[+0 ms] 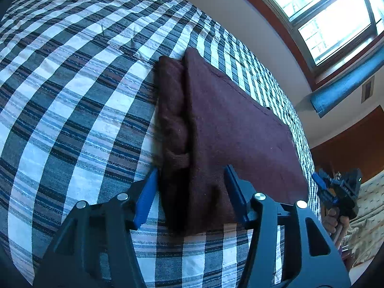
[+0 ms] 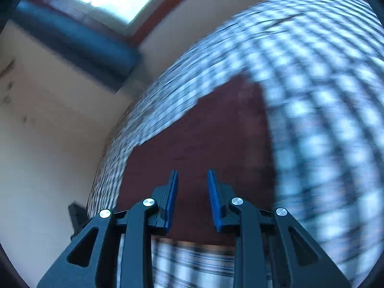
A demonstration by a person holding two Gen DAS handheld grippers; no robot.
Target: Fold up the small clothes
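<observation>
Fingers of your left gripper (image 1: 190, 184) stand released, straddling the folded maroon cloth (image 1: 230, 129) on the checked bed (image 1: 72, 96). Your right gripper (image 2: 192, 187) (view blurred) hangs parted, gripping nothing.

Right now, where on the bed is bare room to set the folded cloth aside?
Bare: the checked bedcover left of the maroon cloth. Crowded: the right side, where only a thin strip remains between the cloth and the bed edge near the right gripper.

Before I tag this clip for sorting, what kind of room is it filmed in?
Most likely a bedroom in a home. A wide bed with a checked cover fills the view, a folded dark red garment lies on it, and a wood-framed window sits in the plain wall behind.
</observation>
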